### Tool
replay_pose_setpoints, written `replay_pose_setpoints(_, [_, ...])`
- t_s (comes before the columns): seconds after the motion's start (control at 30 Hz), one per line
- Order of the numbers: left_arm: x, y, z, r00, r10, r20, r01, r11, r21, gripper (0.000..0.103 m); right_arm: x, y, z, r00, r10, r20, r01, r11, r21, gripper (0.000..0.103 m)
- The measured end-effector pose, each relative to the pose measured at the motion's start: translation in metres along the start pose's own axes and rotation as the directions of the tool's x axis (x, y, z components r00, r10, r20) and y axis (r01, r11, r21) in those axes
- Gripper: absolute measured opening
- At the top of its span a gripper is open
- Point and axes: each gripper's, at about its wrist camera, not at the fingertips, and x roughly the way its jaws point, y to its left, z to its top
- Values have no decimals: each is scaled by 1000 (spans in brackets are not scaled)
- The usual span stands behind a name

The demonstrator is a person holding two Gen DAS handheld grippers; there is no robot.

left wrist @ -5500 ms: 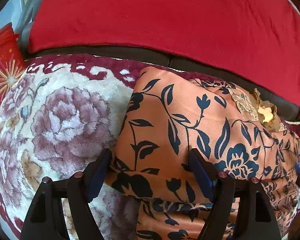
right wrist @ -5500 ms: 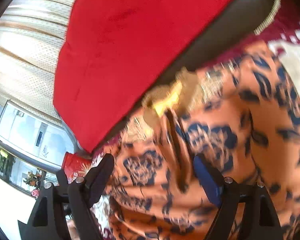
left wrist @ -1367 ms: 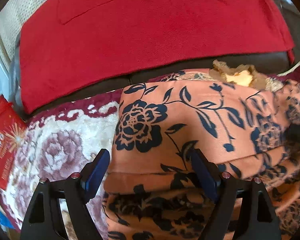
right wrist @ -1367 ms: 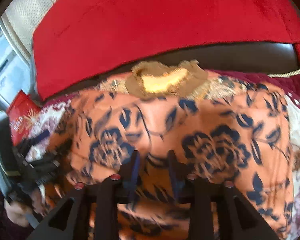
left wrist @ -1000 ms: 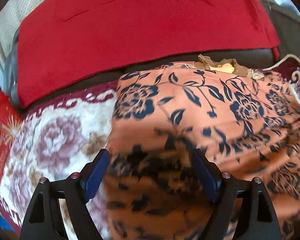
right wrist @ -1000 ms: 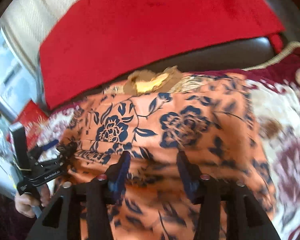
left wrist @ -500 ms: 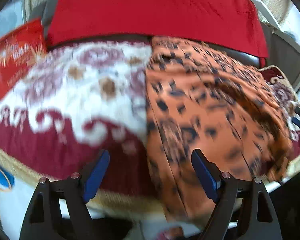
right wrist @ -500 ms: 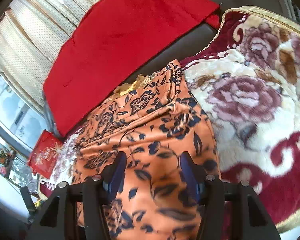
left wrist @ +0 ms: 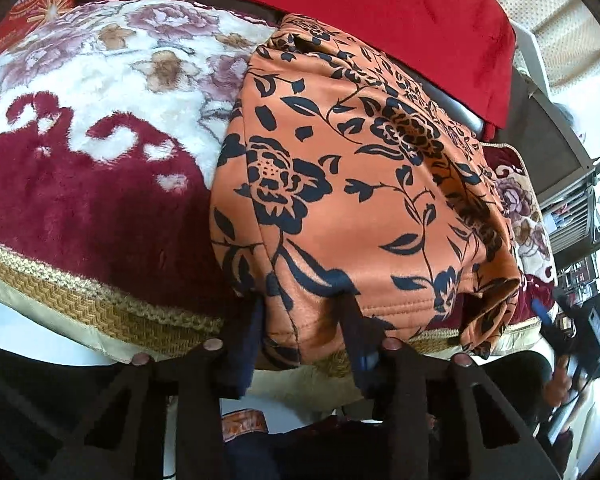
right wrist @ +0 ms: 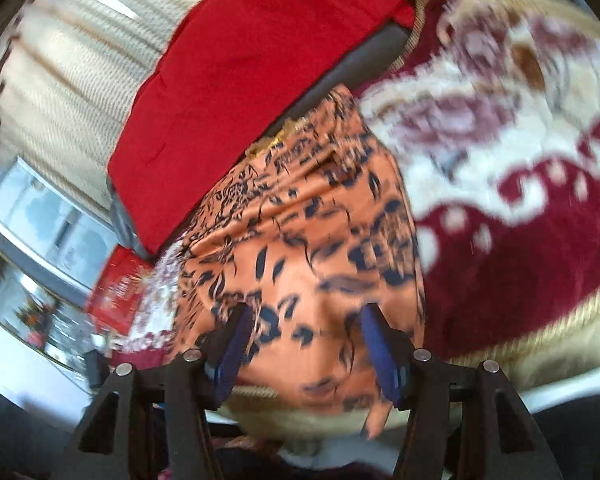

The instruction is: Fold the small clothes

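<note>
Orange satin garment printed with dark blue flowers and vines [left wrist: 364, 184] lies lengthwise across the plush maroon-and-cream floral blanket [left wrist: 100, 128], its stitched hem hanging over the blanket's gold braided edge toward the person. That overhang probably explains both approaches: a hem off the edge is easier to take than cloth lying flat on pile.

The left gripper [left wrist: 306, 324] sits at the hem's near corner. Its jaws have just been closing, with the hem's left corner between them; whether the pads already press the cloth cannot be told, since its folds hide the contact.

The right gripper [right wrist: 308, 344] is at the other side of the hem, jaws spread with the fabric between them and gaps visible beside both blue pads, so nothing is pinched there. Motion blur softens this view.

A red fleece throw [left wrist: 300, 4] drapes the dark sofa back [left wrist: 456, 108] behind.
</note>
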Motion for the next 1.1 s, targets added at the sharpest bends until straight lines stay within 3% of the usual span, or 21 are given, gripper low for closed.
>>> replay_pose_setpoints(0.1, [1, 2, 2, 1000, -29, -5, 29, 999, -22, 41, -3, -16, -13, 1000, -9, -18, 11, 997, 81, 71])
replay_pose_setpoints(0.23, [3, 5, 10, 993, -112, -26, 110, 991, -70, 67, 9, -36, -27, 997, -36, -74, 48, 984, 171, 72])
replay_pose_setpoints(0.4, [7, 6, 17, 990, -135, -39, 131, 986, -99, 65, 41, -48, -42, 987, -54, -150, 88, 969, 231, 72])
replay_pose_setpoints(0.43, [7, 6, 17, 990, -133, -36, 129, 987, -95, 61, 49, -49, -44, 984, -49, -168, 89, 968, 236, 72])
replay_pose_setpoints(0.53, [5, 6, 19, 993, -115, -31, 112, 990, -81, 19, 67, -51, -50, 979, -45, -197, 96, 962, 257, 72])
replay_pose_setpoints(0.57, [3, 8, 20, 990, -142, -25, 139, 986, -93, 14, 71, -52, -52, 980, -42, -196, 94, 961, 262, 68])
replay_pose_setpoints(0.6, [0, 9, 20, 988, -156, -17, 153, 983, -102, 12, 72, -52, -53, 981, -35, -190, 86, 960, 267, 48])
replay_pose_setpoints(0.67, [-10, 7, 22, 987, -159, 12, 159, 983, -90, 10, 71, -53, -54, 983, -30, -183, 80, 959, 271, 36])
replay_pose_setpoints(0.73, [-25, 6, 23, 987, -153, 45, 156, 985, -71, 9, 60, -50, -54, 984, -73, -160, 111, 964, 242, 22])
replay_pose_setpoints(0.77, [-33, 7, 23, 986, -153, 62, 157, 986, -64, 8, 54, -48, -55, 985, -94, -143, 124, 967, 222, 8])
replay_pose_setpoints(0.9, [-73, 15, 22, 988, -92, 124, 96, 995, -26, 7, 4, -28, -39, 983, -182, 34, 177, 976, 123, 8])
replay_pose_setpoints(1.03, [-101, 42, 18, 987, -18, 159, 25, 999, -44, 7, -49, -15, -13, 938, -268, 221, 257, 963, 79, 7])
replay_pose_setpoints(1.1, [-103, 58, 16, 989, 16, 147, -5, 997, -73, 6, -55, -19, -4, 942, -248, 225, 234, 968, 88, 7])
